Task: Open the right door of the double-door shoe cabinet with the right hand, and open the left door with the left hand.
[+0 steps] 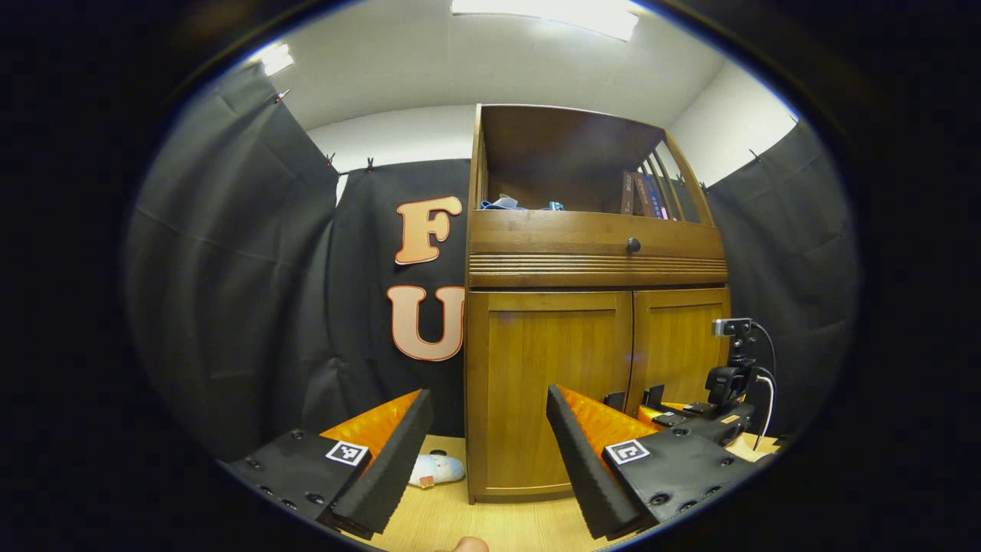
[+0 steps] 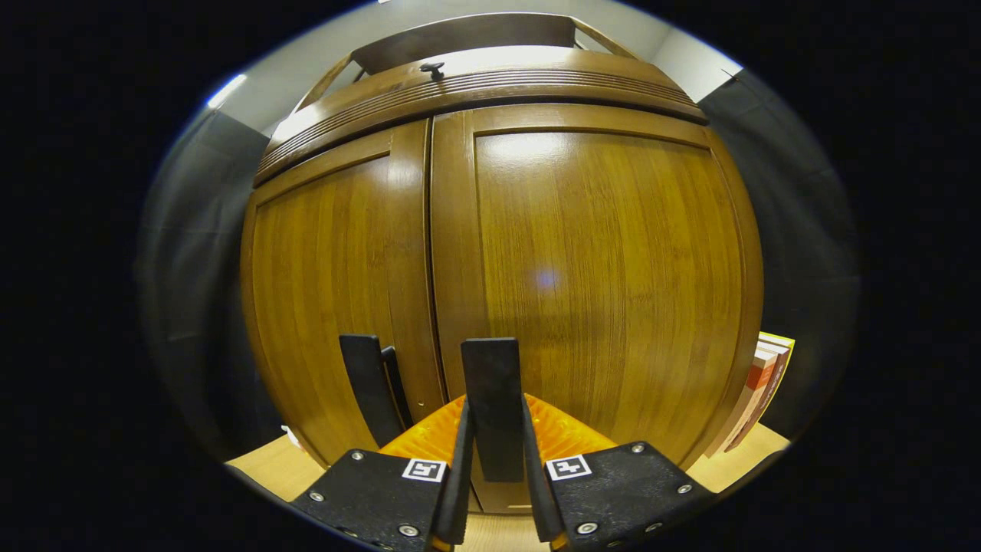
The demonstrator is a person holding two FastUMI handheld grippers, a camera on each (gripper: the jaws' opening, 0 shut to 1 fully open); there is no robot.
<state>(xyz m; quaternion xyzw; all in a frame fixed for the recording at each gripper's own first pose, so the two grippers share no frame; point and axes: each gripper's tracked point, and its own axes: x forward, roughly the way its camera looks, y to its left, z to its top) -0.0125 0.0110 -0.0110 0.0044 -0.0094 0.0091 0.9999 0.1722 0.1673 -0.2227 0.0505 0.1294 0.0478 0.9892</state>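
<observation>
Right gripper (image 2: 494, 468), right gripper view: fingers clenched on the right door's handle (image 2: 490, 383), a flat black upright pull low on the right door (image 2: 605, 276), near the centre seam. The pads press it from both sides. Second black pull, the left door's handle (image 2: 366, 383), just beside it across the seam on the left door (image 2: 329, 291). Both doors look closed and flush.

Left gripper (image 1: 490, 452), left gripper view: released, fingers spread wide, nothing between them, hanging well back from the shoe cabinet (image 1: 598, 307) above the pale wood floor (image 1: 490, 521). The cabinet stands there against the booth wall.

Handling, judged: solid wood panels, stiff, moderately heavy on hinges at the outer edges. The pulls are thin, smooth and rigid, so grip them squarely across the flat faces; they could slip if the pull direction strays from the door's arc. The varnished face offers no other hold.

Farther: drawer knob (image 1: 633, 245) above the doors, books (image 1: 647, 195) on the open shelf, more books (image 2: 759, 391) leaning at the cabinet's right side.
</observation>
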